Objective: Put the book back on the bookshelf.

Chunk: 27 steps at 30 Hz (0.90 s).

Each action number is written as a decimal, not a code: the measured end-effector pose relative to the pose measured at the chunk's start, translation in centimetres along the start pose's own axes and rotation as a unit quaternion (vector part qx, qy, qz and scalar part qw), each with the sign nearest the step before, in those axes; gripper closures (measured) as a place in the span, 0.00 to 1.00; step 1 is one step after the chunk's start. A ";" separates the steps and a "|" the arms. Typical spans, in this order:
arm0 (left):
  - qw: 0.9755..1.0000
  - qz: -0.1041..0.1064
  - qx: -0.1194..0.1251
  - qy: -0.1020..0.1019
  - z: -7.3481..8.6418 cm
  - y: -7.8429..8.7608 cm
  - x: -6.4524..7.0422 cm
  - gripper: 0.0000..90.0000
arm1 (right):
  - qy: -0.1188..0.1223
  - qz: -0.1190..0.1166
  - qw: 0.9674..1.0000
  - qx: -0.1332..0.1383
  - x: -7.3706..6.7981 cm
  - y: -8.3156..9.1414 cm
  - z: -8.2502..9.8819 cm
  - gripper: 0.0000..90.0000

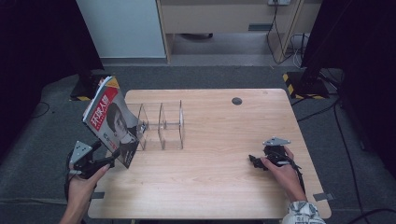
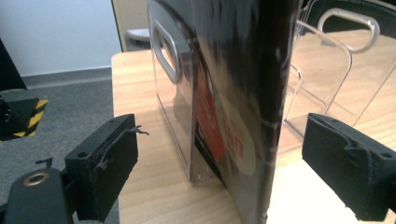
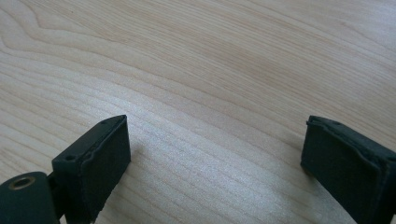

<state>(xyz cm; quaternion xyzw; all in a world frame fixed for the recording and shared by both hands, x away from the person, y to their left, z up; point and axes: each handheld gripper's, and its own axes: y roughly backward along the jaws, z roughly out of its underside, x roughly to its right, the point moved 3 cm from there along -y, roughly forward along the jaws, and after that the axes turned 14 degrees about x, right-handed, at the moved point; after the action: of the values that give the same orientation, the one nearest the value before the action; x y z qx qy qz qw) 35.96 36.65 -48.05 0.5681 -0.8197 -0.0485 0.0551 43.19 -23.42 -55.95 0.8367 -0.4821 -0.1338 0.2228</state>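
Observation:
A magazine (image 1: 109,119) with a red and black cover stands tilted, its top leaning left, at the left end of a clear acrylic file rack (image 1: 163,126) on the wooden table (image 1: 224,186). My left gripper (image 1: 112,157) is at the magazine's lower front corner. In the left gripper view the magazine (image 2: 243,93) rises between the wide-apart jaws of the left gripper (image 2: 224,158), and neither pad touches it. A clear rack panel (image 2: 173,93) stands close against its cover. My right gripper (image 1: 256,161) rests low at the table's right front, open; the right gripper (image 3: 215,158) holds nothing.
A round cable hole (image 1: 236,101) sits near the table's back edge. Black stands with yellow-black striped feet (image 1: 299,84) flank the table on the grey carpet. Bare wood lies between the rack and my right hand.

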 end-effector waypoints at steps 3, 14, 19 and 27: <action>1.000 0.006 -0.007 0.001 0.3 0.0 0.1 0.11 | 0.000 0.000 1.000 0.000 0.0 0.0 0.0 0.09; 1.000 0.014 -0.024 0.006 1.2 0.4 0.3 0.09 | 0.000 0.000 1.000 0.000 0.0 0.0 0.0 0.09; 0.999 0.019 -0.028 0.008 1.5 0.5 0.4 0.09 | 0.000 0.001 1.000 0.001 0.0 0.0 0.0 0.09; 0.999 0.030 -0.042 0.009 2.1 0.7 0.6 0.09 | -0.001 0.001 1.000 0.001 0.0 0.0 0.0 0.09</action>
<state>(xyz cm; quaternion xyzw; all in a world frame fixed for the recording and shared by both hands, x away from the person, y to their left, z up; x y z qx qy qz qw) 34.76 36.40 -49.98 0.5408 -0.8331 -0.0759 0.0879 43.18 -23.39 -55.96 0.8363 -0.4832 -0.1336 0.2220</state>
